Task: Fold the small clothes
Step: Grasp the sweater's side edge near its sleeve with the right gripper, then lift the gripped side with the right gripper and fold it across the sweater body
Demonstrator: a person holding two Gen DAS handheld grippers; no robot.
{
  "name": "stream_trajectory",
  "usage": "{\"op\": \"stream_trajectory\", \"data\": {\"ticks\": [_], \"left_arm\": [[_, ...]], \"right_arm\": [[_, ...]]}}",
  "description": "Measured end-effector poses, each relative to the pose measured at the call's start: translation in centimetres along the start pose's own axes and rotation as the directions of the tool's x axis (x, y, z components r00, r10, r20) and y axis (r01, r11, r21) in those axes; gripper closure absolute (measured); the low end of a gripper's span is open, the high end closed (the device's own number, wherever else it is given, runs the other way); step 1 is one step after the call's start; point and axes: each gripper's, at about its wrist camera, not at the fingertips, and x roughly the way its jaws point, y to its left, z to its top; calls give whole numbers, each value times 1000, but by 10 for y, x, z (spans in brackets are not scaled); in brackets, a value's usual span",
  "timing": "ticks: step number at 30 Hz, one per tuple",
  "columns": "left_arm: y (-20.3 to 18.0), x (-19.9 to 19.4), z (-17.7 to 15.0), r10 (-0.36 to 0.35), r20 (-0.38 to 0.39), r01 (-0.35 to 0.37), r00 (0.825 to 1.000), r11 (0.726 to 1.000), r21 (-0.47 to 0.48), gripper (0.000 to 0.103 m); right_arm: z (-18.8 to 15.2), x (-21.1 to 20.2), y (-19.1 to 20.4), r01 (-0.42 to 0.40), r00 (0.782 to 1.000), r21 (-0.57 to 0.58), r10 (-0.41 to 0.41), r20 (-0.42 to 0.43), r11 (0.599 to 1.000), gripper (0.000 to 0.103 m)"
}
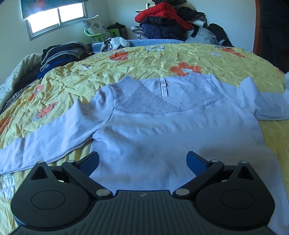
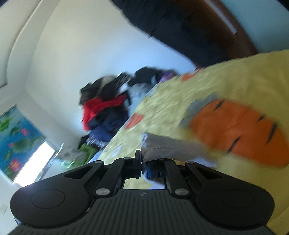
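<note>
You have a crumpled yellow bedspread (image 1: 162, 59) with orange flowers covering the bed. A clothes heap (image 1: 168, 19) topped by a red jacket (image 1: 159, 10) stands against the far wall. Folded dark garments (image 1: 61, 54) lie left, beneath the window (image 1: 54, 18).

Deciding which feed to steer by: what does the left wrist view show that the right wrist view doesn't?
Left wrist only: the whole pale blue top spread flat, its neck label, and the open left gripper over the hem. Right wrist only, blurred: the right gripper shut on a bit of pale fabric, beside an orange carrot print. Both: the yellow bedspread and the red-and-dark clothes pile.
</note>
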Motion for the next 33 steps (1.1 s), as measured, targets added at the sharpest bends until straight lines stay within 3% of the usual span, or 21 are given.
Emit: {"op": "stream_trajectory", "data": {"ticks": [5, 12, 24, 33], "left_arm": [[6, 2, -1, 18, -3, -18, 1000, 1000, -11, 0], [18, 6, 0, 42, -4, -42, 999, 998, -43, 0], [35, 12, -3, 76, -14, -77, 997, 994, -71, 0], [43, 14, -4, 91, -13, -92, 996, 992, -82, 0]], "right_arm": [[-28, 6, 30, -87, 992, 6, 87, -91, 996, 92], [-68, 7, 70, -189, 962, 20, 190, -197, 982, 92], [-131, 2, 127, -276, 907, -24, 252, -338, 961, 92], [-156, 0, 159, -303, 883, -68, 254, -396, 950, 93]]}}
